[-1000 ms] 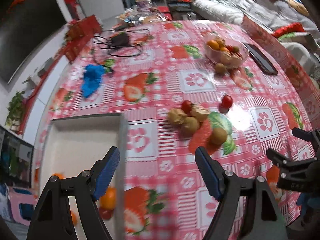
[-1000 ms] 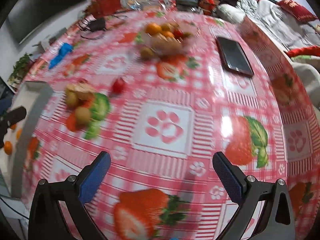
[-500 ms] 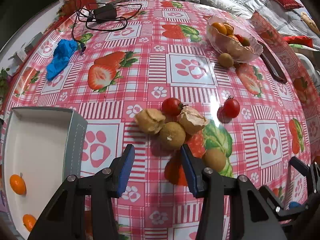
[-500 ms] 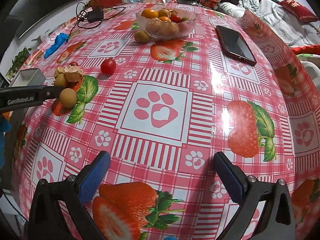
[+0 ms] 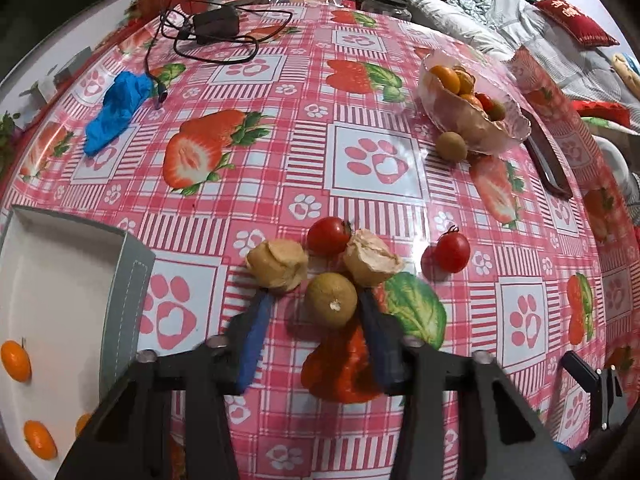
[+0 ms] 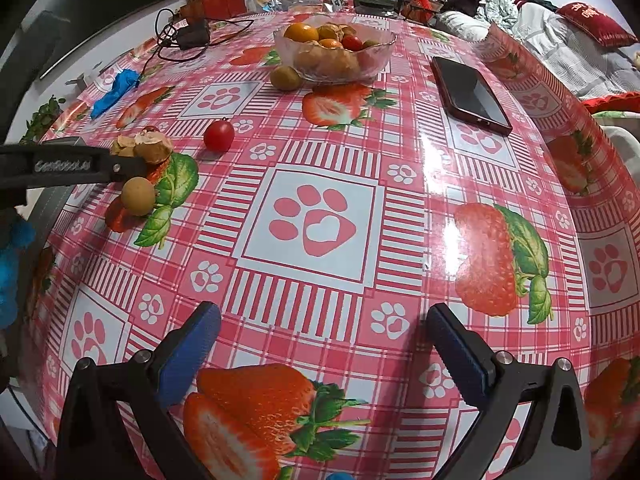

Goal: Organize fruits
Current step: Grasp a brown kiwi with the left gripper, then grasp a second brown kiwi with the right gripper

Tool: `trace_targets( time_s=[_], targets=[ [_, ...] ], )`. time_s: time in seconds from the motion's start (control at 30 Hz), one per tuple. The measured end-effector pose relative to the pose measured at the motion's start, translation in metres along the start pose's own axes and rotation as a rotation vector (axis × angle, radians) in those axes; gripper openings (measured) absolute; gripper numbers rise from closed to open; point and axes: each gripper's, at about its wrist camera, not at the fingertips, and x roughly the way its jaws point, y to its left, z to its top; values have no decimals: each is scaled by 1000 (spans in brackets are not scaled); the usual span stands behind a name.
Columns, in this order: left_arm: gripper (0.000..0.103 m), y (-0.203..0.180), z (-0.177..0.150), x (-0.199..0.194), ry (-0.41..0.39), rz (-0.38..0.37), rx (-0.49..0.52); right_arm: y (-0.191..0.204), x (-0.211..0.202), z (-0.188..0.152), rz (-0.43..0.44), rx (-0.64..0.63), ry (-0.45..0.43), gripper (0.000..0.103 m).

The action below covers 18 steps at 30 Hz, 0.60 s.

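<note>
1. On a table [image 5: 376, 156] covered in a pink check cloth printed with strawberries and paw marks, the left gripper [image 5: 316, 312] reaches steeply down into a small heap of fruit; its blue-padded jaws are closing around a round tan-green fruit [image 5: 331, 299], the right pad against its side, the left pad seemingly a little short of it, though the angle makes contact hard to judge.
2. Crowding that fruit: a split, pale peeled piece [image 5: 277, 265] touching the left fingertip, a second torn peel [image 5: 373, 257] just behind the right finger, and a cherry tomato [image 5: 329, 236] wedged behind both.
3. A second tomato [image 5: 452, 251], stem up, sits apart to the right; another tan fruit [image 6: 138, 196] lies just beside the left gripper's arm in the right wrist view.
4. The round fruit has no marked long axis; its pale stem scar faces the camera.
5. A grey-walled white tray [image 5: 124, 280] stands at left, holding small orange fruits [image 5: 15, 361].
6. Farther off: a glass bowl [image 6: 380, 54] of mixed fruit with a loose tan fruit touching its base, a dark phone [image 6: 470, 94], a blue cloth [image 5: 116, 110] and a black charger with cable [image 5: 216, 24].
7. The left gripper's arm bears white lettering, too blurred to read with confidence.
8. The right gripper [image 6: 322, 344] hovers over bare cloth, fingers spread wide, holding nothing.
</note>
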Motion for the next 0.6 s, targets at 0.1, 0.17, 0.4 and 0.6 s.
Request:
trace_targets(
  time_s=[0.1,0.17,0.4,0.6],
  targets=[
    [28,-4,-3,-1,-15,9,33,0,0,0,0,0,-4,103],
    [28,-2,-6,-3,-22,6,41,0,0,0,-1,1,-3,103],
    [28,19,-48,-21,-52,15,72,4,1,4,-5,16,33,103],
    [28,30,-89,-39,-66,29,73,40,7,21,71,-31,53,103]
  ],
)
